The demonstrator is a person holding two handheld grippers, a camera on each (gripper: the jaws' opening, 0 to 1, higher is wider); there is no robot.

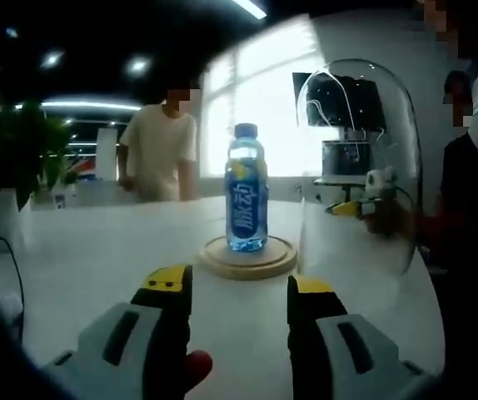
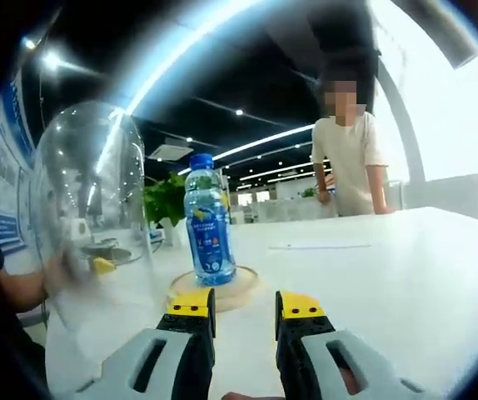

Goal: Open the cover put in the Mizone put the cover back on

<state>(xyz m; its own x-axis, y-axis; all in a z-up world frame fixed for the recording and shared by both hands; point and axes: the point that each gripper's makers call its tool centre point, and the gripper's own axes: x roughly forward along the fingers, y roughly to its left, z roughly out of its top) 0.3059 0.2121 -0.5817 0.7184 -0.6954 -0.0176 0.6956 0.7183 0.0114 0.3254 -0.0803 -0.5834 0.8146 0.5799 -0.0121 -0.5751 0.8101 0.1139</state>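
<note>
A blue Mizone bottle [image 1: 246,190] stands upright on a round wooden base [image 1: 247,257] on the white table. The clear glass dome cover [image 1: 360,158] is off the base, to its right in the left gripper view, and seems to rest on the table. My left gripper [image 1: 239,283] is open in front of the base, with nothing between its yellow-tipped jaws. In the right gripper view the bottle [image 2: 208,223] and base [image 2: 216,291] lie ahead and the dome [image 2: 89,208] is to their left. My right gripper [image 2: 246,302] is open and holds nothing.
A person in a beige shirt [image 1: 162,150] stands at the table's far side. A green plant [image 1: 14,158] is at the left. Seen through the dome, the other gripper's yellow tips [image 1: 351,207] are beside a person in dark clothes [image 1: 468,192]. The white tabletop [image 2: 389,267] stretches to the right.
</note>
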